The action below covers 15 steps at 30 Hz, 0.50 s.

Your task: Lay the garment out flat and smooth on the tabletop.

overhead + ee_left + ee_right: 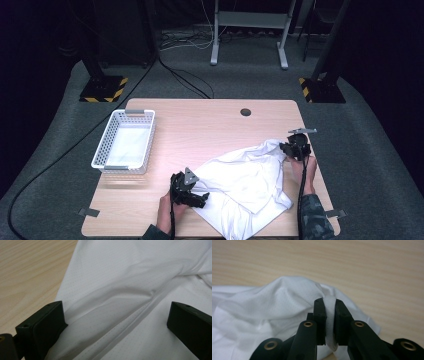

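White shirt (245, 182) lies rumpled on your table (200, 125); your right gripper (329, 315) pinches a fold, your left gripper (115, 322) straddles it, jaws wide.

Basket (125, 141) left of shirt (245, 185)

No readable text, label, brand, number or sign showing anywhere; nothing legible appearing on any surface here.
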Motion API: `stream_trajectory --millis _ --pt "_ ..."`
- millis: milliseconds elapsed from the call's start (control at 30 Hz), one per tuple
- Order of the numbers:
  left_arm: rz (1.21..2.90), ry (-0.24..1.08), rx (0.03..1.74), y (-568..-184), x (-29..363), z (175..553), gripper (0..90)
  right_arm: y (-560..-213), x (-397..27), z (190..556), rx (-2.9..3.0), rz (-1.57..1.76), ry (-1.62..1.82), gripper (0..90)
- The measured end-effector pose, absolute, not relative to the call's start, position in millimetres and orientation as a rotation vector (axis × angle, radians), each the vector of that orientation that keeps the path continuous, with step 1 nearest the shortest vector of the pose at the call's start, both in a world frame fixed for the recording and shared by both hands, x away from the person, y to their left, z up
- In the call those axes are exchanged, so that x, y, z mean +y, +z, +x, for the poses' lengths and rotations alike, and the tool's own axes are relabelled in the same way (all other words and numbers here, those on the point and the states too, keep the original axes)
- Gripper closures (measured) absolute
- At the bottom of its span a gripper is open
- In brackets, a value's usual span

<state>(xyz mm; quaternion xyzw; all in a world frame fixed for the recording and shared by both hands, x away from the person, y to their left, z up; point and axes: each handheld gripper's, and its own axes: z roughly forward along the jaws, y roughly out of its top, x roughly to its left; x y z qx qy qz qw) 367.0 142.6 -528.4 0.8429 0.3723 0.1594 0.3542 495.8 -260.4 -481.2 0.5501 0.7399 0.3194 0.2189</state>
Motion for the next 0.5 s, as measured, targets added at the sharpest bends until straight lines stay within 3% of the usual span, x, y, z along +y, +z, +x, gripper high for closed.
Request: stream_trajectory --millis 233,333,367,500 --pt "2.178 0.412 0.963 -528 143 367 1.3 -469 -266 528 1.971 1.511 0.862 82.1" --pt "2.179 0.413 0.961 -528 143 367 1.3 -477 -262 539 2.015 1.517 0.814 67.5" --pt "2.179 0.413 0.961 -528 143 367 1.3 -479 -261 540 2.030 1.524 0.785 57.5" --pt "2.179 0.412 0.962 -528 143 367 1.3 -477 -263 525 1.965 1.572 0.828 47.4"
